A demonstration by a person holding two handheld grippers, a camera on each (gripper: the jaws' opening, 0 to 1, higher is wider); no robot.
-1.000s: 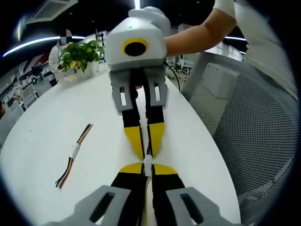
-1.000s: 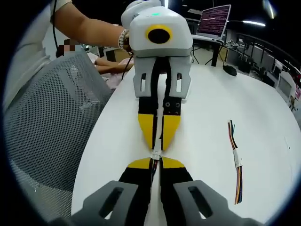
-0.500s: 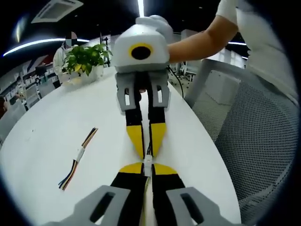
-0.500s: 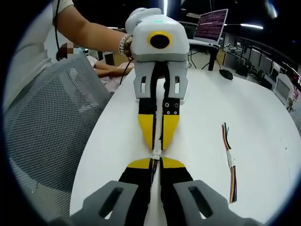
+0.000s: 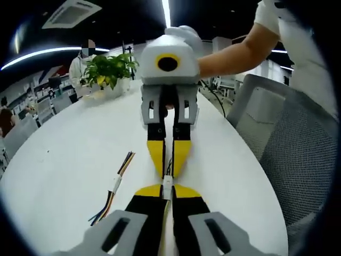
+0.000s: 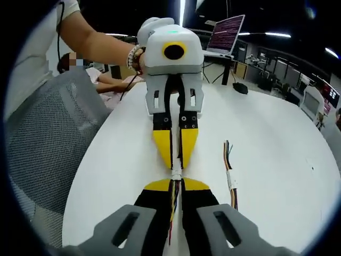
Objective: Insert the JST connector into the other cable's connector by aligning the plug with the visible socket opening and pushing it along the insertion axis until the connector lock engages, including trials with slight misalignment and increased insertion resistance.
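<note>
We hold both grippers [image 5: 167, 188] [image 6: 176, 180] clamped tip to tip on the white connector [image 5: 167, 184], above the table [image 5: 64, 160]. Since a moment ago nothing between the tips has shifted, so the plug seems seated, though the lock is too small to judge. The spare cable [image 5: 113, 186] lies on the table just beside the connector.

Bare round white table [image 5: 58, 160] lies open around a loose multicoloured wire bundle [image 5: 113, 185]; a leafy green potted plant [image 5: 109, 68] blocks its far edge.
</note>
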